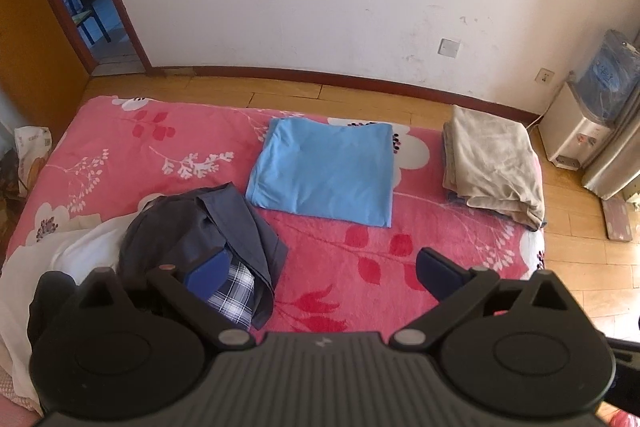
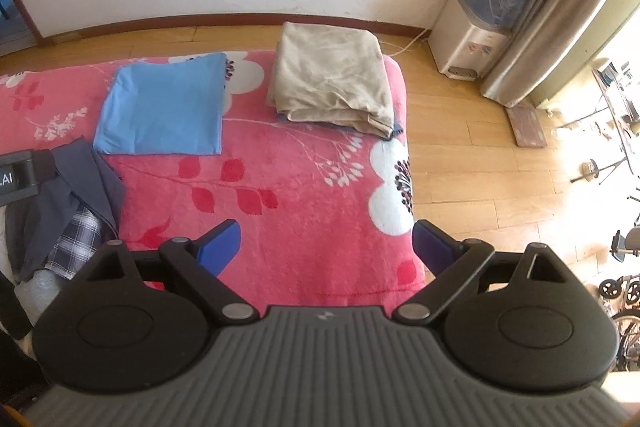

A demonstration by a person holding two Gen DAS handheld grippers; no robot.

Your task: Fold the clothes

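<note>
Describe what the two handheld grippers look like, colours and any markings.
Both look alike. The left gripper and right gripper each have a ribbed dark grey body with a small pale logo, two round black housings, black linkage arms with silver pivot pins, and blue finger pads. No hands or sleeves show.

The left gripper point(image 1: 324, 271) hung with its jaws spread wide and nothing between them, blue fingertips point(image 1: 208, 273) pointing forward and slightly down. The right gripper point(image 2: 326, 247) was held the same way, jaws wide apart and empty, its fingertips point(image 2: 222, 247) level with each other.
</note>
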